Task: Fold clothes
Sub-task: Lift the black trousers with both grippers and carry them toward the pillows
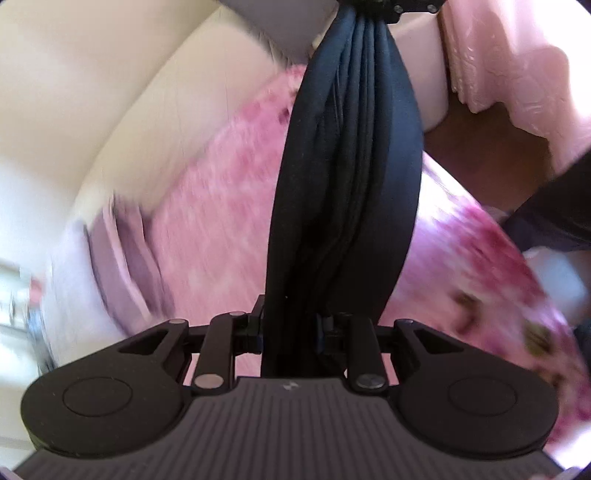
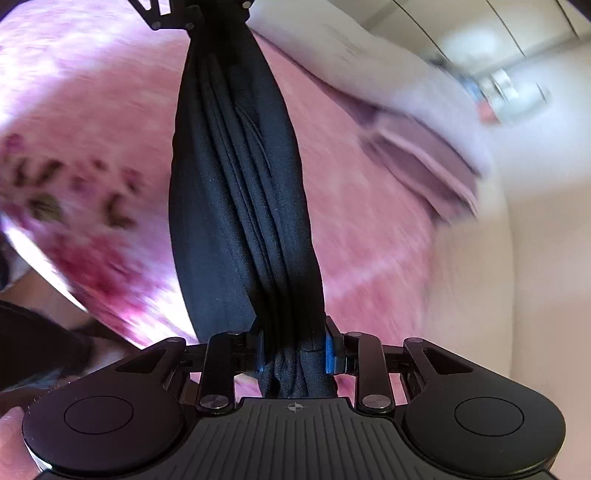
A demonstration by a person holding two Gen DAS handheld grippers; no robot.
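Observation:
A dark navy garment point(image 1: 347, 177) is bunched into a thick rope and stretched in the air between both grippers. My left gripper point(image 1: 291, 328) is shut on one end of it. My right gripper point(image 2: 295, 350) is shut on the other end; its blue pads point(image 2: 331, 354) pinch the cloth. Each view shows the other gripper at the top, clamped on the far end: the right gripper point(image 1: 384, 7) in the left wrist view, the left gripper point(image 2: 192, 14) in the right wrist view. The garment point(image 2: 243, 177) hangs above a pink flowered bedspread point(image 2: 369, 229).
The pink bedspread point(image 1: 221, 206) covers the bed below. A mauve pillow point(image 2: 424, 162) lies at its head, also showing in the left wrist view point(image 1: 122, 251). A cream wall point(image 1: 74, 92) and pink curtain point(image 1: 517, 62) stand beyond. Both views are motion-blurred.

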